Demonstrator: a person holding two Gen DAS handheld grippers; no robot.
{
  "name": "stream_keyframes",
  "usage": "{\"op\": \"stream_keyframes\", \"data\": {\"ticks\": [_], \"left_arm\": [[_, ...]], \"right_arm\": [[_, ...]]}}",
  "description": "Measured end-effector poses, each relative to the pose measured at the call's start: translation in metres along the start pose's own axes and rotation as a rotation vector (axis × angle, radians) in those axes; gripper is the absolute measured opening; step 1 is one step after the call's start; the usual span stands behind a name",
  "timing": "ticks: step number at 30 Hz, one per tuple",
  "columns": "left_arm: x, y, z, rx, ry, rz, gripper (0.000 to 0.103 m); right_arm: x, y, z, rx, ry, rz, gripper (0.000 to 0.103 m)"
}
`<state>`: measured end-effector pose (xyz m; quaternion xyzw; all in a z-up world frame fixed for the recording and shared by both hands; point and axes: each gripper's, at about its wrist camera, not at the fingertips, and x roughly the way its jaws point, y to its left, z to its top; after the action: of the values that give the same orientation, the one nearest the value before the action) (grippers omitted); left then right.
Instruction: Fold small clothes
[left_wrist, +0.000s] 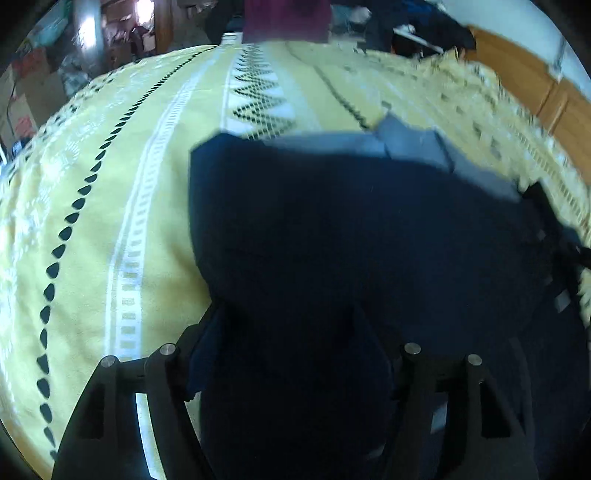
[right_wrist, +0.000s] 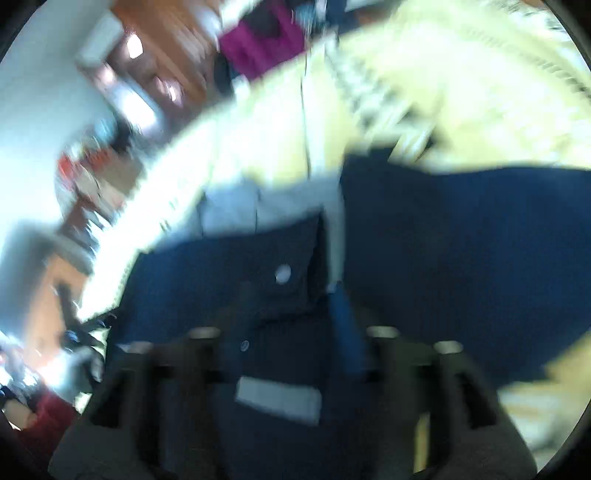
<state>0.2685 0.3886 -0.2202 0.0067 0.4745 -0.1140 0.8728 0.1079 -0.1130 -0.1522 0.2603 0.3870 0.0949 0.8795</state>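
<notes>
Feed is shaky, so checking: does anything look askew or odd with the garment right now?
Nothing damaged or spilled. The navy garment drapes over both tools, bunched, its pale lining showing at the far edge above the yellow blanket. The right view is too blurred for details.

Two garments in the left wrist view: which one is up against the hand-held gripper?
The navy garment: its cloth runs down between the left hand-held gripper fingers. The maroon garment lies far off at the yellow blanket's back edge.

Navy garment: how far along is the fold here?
Done: little that shows; no finished fold is visible. In hand: the navy garment drapes over both grippers above the yellow blanket, with its grey lining showing; cloth hides the left gripper and right gripper, so neither grip is clear. Left: laying it flat and folding it.
</notes>
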Motion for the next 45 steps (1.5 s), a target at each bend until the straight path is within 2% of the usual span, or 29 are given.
{"op": "stream_keyframes", "data": {"ticks": [1, 2, 5, 7, 10, 13, 16, 20, 24, 25, 26, 27, 29, 32, 35, 38, 40, 41, 42, 43, 45], "left_arm": [[-0.011, 0.003, 0.002, -0.028, -0.029, -0.026, 0.070], [-0.020, 0.004, 0.003, -0.045, -0.054, -0.042, 0.070], [-0.045, -0.006, 0.004, -0.052, -0.106, -0.057, 0.070], [-0.057, -0.015, 0.007, -0.054, -0.133, -0.087, 0.070], [-0.065, -0.039, 0.013, -0.021, -0.151, -0.131, 0.071], [-0.063, -0.068, 0.021, -0.008, -0.150, -0.176, 0.071], [-0.062, -0.092, 0.024, 0.002, -0.152, -0.198, 0.071], [-0.064, -0.112, 0.024, 0.022, -0.155, -0.212, 0.071], [-0.061, -0.124, 0.026, 0.029, -0.155, -0.214, 0.071], [-0.060, -0.125, 0.025, 0.025, -0.154, -0.220, 0.071], [-0.059, -0.127, 0.025, 0.023, -0.154, -0.225, 0.071], [-0.057, -0.130, 0.025, 0.023, -0.156, -0.230, 0.071], [-0.058, -0.133, 0.024, 0.016, -0.161, -0.244, 0.071], [-0.066, -0.129, 0.023, -0.003, -0.177, -0.273, 0.071], [-0.074, -0.116, 0.024, -0.042, -0.197, -0.291, 0.071], [-0.085, -0.101, 0.021, -0.100, -0.221, -0.309, 0.071], [-0.093, -0.090, 0.015, -0.141, -0.232, -0.332, 0.071], [-0.094, -0.085, 0.011, -0.158, -0.232, -0.340, 0.072], [-0.094, -0.081, 0.005, -0.174, -0.223, -0.353, 0.072], [-0.092, -0.076, -0.001, -0.190, -0.210, -0.364, 0.072], [-0.084, -0.068, -0.013, -0.219, -0.175, -0.370, 0.072]], "right_arm": [[-0.028, -0.013, 0.002, 0.013, -0.055, -0.037, 0.078], [-0.057, -0.033, 0.005, 0.042, -0.107, -0.089, 0.079], [-0.111, -0.108, 0.012, 0.187, -0.179, -0.301, 0.077], [-0.132, -0.159, 0.012, 0.323, -0.212, -0.365, 0.066], [-0.130, -0.207, 0.013, 0.451, -0.206, -0.358, 0.058], [-0.112, -0.231, 0.019, 0.483, -0.175, -0.414, 0.057], [-0.112, -0.247, 0.015, 0.527, -0.177, -0.456, 0.057], [-0.116, -0.258, 0.010, 0.563, -0.201, -0.412, 0.057], [-0.107, -0.256, 0.022, 0.527, -0.188, -0.396, 0.057], [-0.104, -0.257, 0.025, 0.518, -0.178, -0.389, 0.045], [-0.102, -0.257, 0.026, 0.520, -0.172, -0.375, 0.028], [-0.104, -0.253, 0.028, 0.522, -0.190, -0.339, 0.007], [-0.118, -0.221, 0.035, 0.464, -0.275, -0.227, 0.006], [-0.125, -0.130, 0.056, 0.319, -0.335, 0.032, 0.005], [-0.095, -0.015, 0.072, 0.144, -0.297, 0.297, 0.006], [-0.040, 0.078, 0.072, 0.051, -0.200, 0.487, 0.008], [0.011, 0.134, 0.061, -0.017, -0.107, 0.568, 0.011], [0.042, 0.157, 0.051, -0.042, -0.030, 0.607, 0.016], [0.068, 0.174, 0.040, -0.049, 0.038, 0.589, 0.030], [0.087, 0.186, 0.027, -0.056, 0.094, 0.538, 0.035], [0.089, 0.189, 0.009, -0.045, 0.114, 0.548, 0.035]]}}
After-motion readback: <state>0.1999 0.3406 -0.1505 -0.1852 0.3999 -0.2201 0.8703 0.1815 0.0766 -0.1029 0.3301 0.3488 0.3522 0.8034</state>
